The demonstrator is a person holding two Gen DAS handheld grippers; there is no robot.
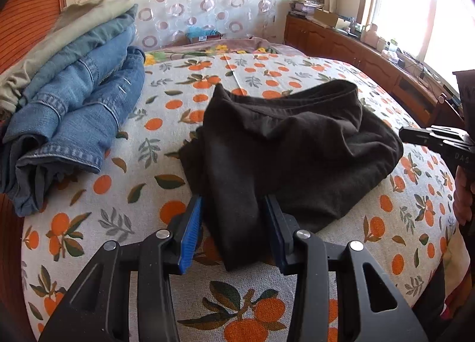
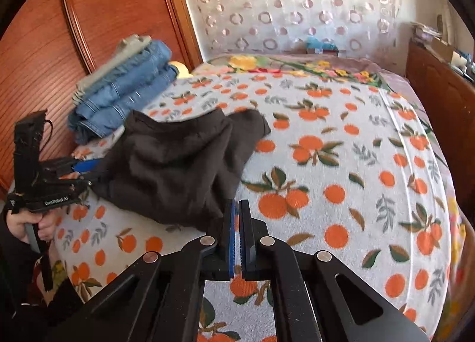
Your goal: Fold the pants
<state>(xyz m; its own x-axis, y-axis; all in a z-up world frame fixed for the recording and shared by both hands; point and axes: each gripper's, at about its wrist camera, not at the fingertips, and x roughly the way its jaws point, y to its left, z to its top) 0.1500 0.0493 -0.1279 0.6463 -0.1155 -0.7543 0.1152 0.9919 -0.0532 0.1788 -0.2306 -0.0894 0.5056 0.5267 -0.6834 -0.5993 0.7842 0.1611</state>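
We saw black pants [image 1: 297, 146] crumpled on the orange-print bed [image 1: 118, 223]; left gripper [image 1: 234, 232] fingers straddled them, right gripper [image 2: 237, 232] fingers pressed together, empty.

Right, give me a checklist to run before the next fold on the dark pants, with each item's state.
1. Left gripper around a bunch of the dark pants: ok, cloth sits between its fingers; whether the pads press on it, cannot tell.
2. Right gripper has cloth: cannot tell; the jaws are shut beside the pants' near edge, and no cloth shows between the pads.
3. Pants lying flat: not ok, they are bunched and wrinkled.
4. Free room on the orange-print bedspread beside the pants: ok.
5. Stack of folded jeans apart from the dark pants: ok.
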